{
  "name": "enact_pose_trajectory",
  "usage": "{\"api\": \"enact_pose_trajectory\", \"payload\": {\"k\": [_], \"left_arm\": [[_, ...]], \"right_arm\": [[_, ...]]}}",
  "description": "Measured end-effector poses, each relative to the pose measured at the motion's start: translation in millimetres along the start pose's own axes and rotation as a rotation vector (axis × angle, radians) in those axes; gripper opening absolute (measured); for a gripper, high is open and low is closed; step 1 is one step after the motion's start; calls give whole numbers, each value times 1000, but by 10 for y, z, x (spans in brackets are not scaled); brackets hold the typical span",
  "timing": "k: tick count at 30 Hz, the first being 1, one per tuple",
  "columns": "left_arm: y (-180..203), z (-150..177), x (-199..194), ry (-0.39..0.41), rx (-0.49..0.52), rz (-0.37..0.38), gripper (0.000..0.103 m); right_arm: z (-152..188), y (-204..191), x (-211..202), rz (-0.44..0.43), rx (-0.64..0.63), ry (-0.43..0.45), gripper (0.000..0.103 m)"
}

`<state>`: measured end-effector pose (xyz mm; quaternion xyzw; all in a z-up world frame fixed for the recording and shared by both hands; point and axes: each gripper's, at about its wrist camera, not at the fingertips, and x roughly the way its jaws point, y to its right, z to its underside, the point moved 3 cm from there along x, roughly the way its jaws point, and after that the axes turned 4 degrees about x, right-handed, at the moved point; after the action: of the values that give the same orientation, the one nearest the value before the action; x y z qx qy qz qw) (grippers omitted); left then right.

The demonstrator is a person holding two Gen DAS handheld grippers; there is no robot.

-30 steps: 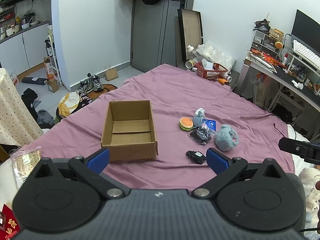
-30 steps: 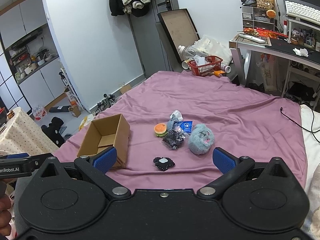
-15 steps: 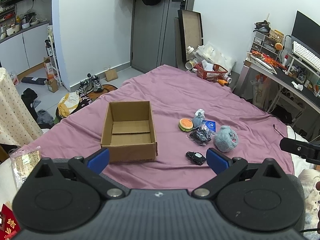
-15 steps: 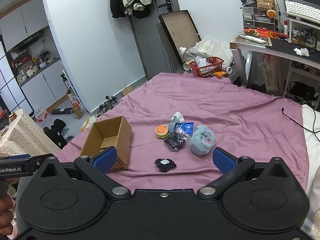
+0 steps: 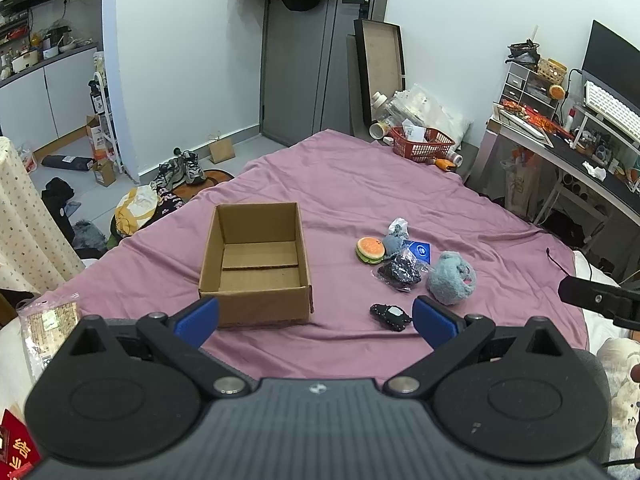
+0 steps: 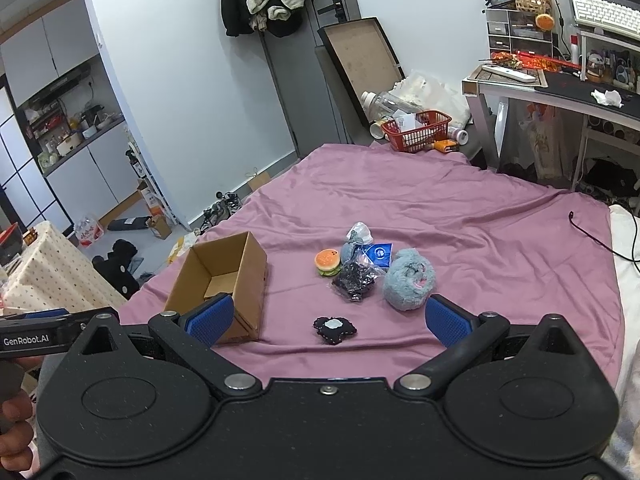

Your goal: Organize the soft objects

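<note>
While we hold both grippers wide and empty above the near edge of the bed, the cardboard box (image 5: 256, 264) sits empty at centre-left of the left gripper (image 5: 316, 318) view; the soft toys (image 6: 360, 268) cluster right of it, ahead of our nearer right gripper (image 6: 330, 320). What the clear bags hold stays unclear.

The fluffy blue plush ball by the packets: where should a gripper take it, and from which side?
Probably across the blue plush ball's rounded middle, from above. It bulges clear of the sheet, and its right flank is free, while the dark packet crowds its left.
</note>
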<state>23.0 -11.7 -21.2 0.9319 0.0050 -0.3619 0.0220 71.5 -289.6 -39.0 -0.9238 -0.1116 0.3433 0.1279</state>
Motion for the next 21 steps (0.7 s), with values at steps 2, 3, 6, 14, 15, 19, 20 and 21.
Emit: {"api": "enact_pose_trajectory", "payload": {"k": [2,3,6,14,15,19,20,21], "left_arm": [[1,-10,7,-2,0,3,102],[0,-13,11,-2,0,3,102],[30,-32,41,-4,5,1,102],[49,-25,144,-22,3,-6,102],[49,-21,156,-24,3,-8,102],[47,-5,183,-30,4,-13,102],[46,1,187,-31,5,-14,102],[44,6,190,-33,7,-14,102]], "right_arm": [[-4,23,18,-2,4,-3,103],[-3,30,29,-3,4,-5,103],[9,39,55,-6,6,-9,103],[20,64,112,-14,12,-21,103],[21,62,113,-16,10,-21,103],[25,58,120,-21,8,-24,103],[27,61,123,-20,8,-24,103],[28,60,123,-20,8,-24,103]]}}
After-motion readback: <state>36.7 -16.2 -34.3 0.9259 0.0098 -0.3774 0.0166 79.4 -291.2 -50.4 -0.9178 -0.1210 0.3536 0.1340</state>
